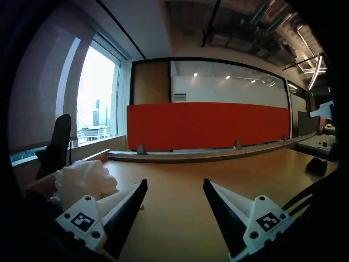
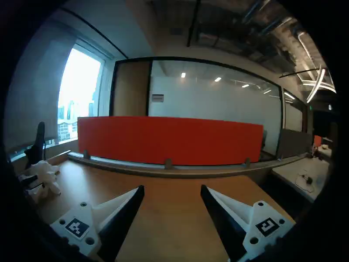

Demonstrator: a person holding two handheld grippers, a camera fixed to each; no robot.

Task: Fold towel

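The towel (image 1: 83,179) is seen in the left gripper view as a crumpled white heap on the tabletop (image 1: 183,209), far left, near the corner. Its lower part is hidden behind the left claw's near finger (image 1: 115,209), and its folds and edges cannot be made out. In the right gripper view the towel (image 2: 43,171) is small and cut off at the left rim; dark bits beside it are too small to identify.

The left claw (image 1: 174,181) is spread wide, with nothing between its fingers and bare wood showing in the gap. The right claw (image 2: 172,187) is likewise spread with nothing held, well apart from the towel.

A small dark object (image 1: 316,166) lies at the right of the tabletop; what it is cannot be told. A black chair (image 1: 56,148) is partly hidden behind the tabletop's left edge, in front of the window (image 1: 98,105).

The far edge is closed off by a red divider (image 1: 205,124) along its whole length. The right edge of the tabletop (image 2: 174,218) is seen in the right gripper view, with a gap to a neighbouring desk (image 2: 301,174). The middle of the tabletop is left open between both claws and the divider.
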